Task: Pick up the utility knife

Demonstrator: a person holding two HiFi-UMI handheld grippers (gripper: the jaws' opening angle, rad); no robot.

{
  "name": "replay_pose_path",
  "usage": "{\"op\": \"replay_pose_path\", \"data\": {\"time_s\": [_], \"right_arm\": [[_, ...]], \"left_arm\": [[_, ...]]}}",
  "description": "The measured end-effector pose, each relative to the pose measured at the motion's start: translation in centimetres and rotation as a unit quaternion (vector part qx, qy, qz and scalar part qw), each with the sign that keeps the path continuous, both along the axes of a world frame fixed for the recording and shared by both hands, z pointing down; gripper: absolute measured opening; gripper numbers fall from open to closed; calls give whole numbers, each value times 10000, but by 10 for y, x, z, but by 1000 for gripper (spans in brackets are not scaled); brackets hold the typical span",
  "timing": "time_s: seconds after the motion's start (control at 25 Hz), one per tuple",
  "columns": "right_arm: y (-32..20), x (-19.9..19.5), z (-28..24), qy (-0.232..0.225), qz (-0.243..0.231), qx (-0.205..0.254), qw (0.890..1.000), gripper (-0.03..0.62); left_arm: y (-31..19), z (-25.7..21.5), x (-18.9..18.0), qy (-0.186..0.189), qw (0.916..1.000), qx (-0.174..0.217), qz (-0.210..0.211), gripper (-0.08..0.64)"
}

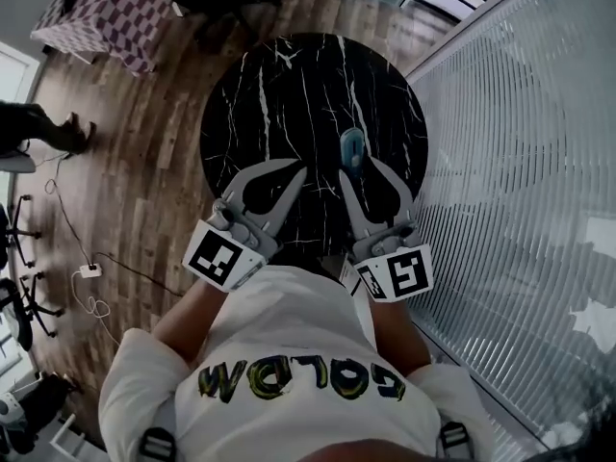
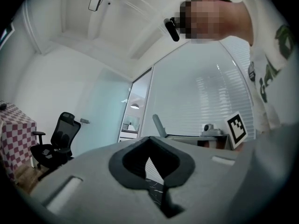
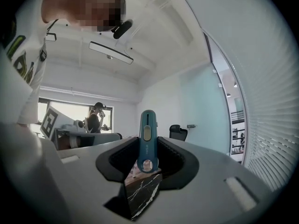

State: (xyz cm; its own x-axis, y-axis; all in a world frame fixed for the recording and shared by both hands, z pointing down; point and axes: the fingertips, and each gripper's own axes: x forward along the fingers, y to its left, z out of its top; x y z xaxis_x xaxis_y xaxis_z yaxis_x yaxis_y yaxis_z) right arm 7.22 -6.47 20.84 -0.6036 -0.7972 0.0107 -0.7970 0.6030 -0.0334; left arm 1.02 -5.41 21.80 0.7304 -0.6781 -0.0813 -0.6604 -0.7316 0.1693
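My right gripper point(image 1: 354, 169) is shut on a teal utility knife point(image 1: 351, 148), held up over the round black marble table point(image 1: 279, 85). In the right gripper view the knife point(image 3: 147, 136) stands upright between the dark pads, its slider facing the camera and its ringed end low in the right gripper point(image 3: 148, 148). My left gripper point(image 1: 296, 175) hangs beside it on the left with its tips together and nothing in them. The left gripper view shows that gripper point(image 2: 149, 141) pointing level at a glass wall, and the other gripper's marker cube point(image 2: 237, 129) sits to its right.
A glass wall with blinds point(image 1: 520, 162) runs close along the right of the table. A chequered cloth table point(image 1: 115, 8) stands at the far left, cables and a power strip point(image 1: 89, 270) lie on the wood floor, and an office chair point(image 2: 58, 139) stands further off.
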Motion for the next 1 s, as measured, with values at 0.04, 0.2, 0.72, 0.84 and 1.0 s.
{"op": "replay_pose_path", "data": {"time_s": [0.04,0.2,0.72,0.84,1.0], "right_arm": [[4,0,-7,-39,-16,76,10000,130],[22,3,-31,-228,-48,314,9992,129],[64,19,-70,-503,-6,802,9955,129],[66,23,-73,-512,20,854,9950,129],[67,27,-72,-495,34,896,9947,129]], "left_arm": [[3,-6,1,14,10000,31,29,3],[17,-30,6,174,9997,139,42,3],[44,-69,21,394,9983,393,175,3],[45,-73,26,392,9980,437,227,3],[47,-75,30,398,9978,469,246,3]]}}
